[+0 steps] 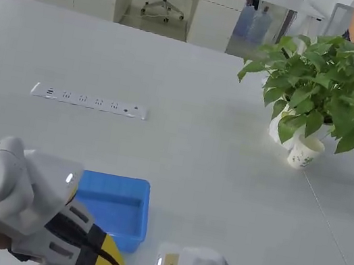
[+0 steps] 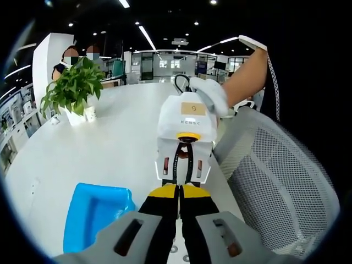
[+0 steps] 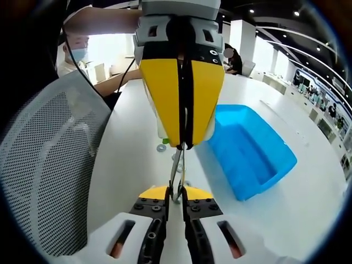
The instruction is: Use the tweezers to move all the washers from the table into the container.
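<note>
Both clamped narrow on tweezers (image 3: 177,173), tip to tip: left hand-held gripper (image 2: 179,190), right hand-held gripper (image 3: 176,194); washer (image 3: 162,147) on surface (image 1: 196,143) near blue container (image 3: 258,159).

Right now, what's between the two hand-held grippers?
Slim metal tweezers, spanning from the right hand-held gripper to the left hand-held gripper, in the right gripper view.

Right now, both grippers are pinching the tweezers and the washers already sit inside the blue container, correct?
Not quite. The left gripper and right gripper do pinch the tweezers, but the right gripper view shows a washer on the table, outside the blue container, which looks empty.
</note>
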The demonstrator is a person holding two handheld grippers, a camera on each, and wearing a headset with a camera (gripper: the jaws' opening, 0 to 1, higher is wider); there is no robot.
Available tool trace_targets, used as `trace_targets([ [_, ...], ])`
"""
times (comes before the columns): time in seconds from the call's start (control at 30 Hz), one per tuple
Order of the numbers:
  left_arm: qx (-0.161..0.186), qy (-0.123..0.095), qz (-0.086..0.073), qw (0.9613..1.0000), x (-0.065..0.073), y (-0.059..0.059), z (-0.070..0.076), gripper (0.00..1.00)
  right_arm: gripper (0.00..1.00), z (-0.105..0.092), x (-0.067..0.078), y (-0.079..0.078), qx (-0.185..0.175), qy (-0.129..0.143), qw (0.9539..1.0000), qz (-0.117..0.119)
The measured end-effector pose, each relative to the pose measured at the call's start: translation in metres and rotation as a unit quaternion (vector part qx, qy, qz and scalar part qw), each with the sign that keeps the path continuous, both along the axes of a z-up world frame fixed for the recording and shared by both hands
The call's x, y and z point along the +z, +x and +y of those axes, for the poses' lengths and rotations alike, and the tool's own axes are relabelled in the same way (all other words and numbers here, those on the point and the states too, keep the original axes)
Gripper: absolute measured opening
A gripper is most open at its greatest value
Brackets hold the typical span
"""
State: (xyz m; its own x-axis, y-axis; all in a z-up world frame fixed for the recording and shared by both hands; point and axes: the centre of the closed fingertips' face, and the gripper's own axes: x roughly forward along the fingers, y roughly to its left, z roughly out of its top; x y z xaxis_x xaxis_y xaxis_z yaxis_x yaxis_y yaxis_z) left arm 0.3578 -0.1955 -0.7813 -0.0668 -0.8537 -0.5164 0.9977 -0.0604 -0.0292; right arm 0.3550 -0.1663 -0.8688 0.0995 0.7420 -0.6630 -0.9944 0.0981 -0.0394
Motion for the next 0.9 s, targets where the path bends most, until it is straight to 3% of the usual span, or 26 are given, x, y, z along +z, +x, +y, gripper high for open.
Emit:
trace_targets([
  [0.9, -0.003, 0.002, 0.006, 1.0, -0.0009, -0.0006, -0.0017, 0.03, 0.09, 0.0, -0.0008, 0.0, -0.005, 0.001, 1.0, 0.008],
])
